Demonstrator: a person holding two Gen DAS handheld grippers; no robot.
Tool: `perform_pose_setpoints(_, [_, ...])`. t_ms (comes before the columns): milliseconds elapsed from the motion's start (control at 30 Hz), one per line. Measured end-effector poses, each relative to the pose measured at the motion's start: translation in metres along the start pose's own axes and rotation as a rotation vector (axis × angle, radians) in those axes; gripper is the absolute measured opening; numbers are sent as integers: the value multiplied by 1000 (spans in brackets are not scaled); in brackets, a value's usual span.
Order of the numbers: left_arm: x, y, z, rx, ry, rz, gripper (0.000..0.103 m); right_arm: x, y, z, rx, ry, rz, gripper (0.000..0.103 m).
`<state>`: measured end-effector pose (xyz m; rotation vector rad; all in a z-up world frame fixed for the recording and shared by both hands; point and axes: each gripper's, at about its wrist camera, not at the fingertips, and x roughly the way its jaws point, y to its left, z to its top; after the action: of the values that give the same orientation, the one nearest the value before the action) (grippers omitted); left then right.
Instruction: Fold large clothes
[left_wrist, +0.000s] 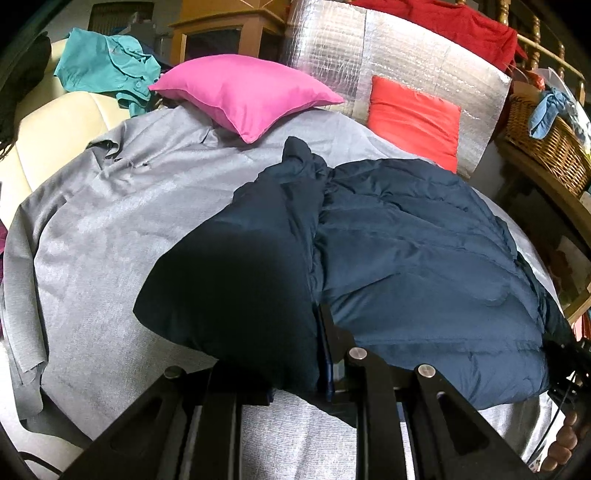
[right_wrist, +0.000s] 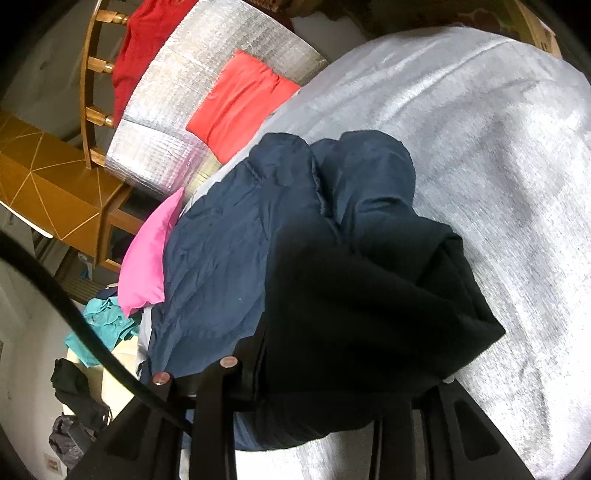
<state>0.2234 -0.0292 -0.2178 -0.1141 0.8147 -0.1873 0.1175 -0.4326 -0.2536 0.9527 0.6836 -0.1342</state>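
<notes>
Dark navy jacket (left_wrist: 406, 251) fabric drapes over both claws, hiding their tips. Left claw (left_wrist: 325, 354) pinches a fold, jaws narrow; right claw (right_wrist: 332, 373) grip unclear under cloth. Jacket lies on the grey-covered bed (left_wrist: 110, 221).

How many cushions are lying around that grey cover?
2. A pink cushion lies at the far edge of the grey cover, beside the teal garment. An orange-red cushion leans against the silver foil panel. More may be hidden under the navy jacket.
</notes>
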Motion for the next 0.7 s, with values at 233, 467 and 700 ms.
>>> perform_pose_setpoints(233, [2, 1, 1, 19, 39, -2, 25, -16, -2, -8, -21, 44, -3, 58])
perform_pose_setpoints(467, [-28, 29, -4, -50, 97, -88, 44, -62, 19, -33, -179, 96, 54, 62])
perform_pose_setpoints(700, [-54, 21, 14, -19, -56, -29, 60, -60, 50, -19, -322, -55, -1, 58])
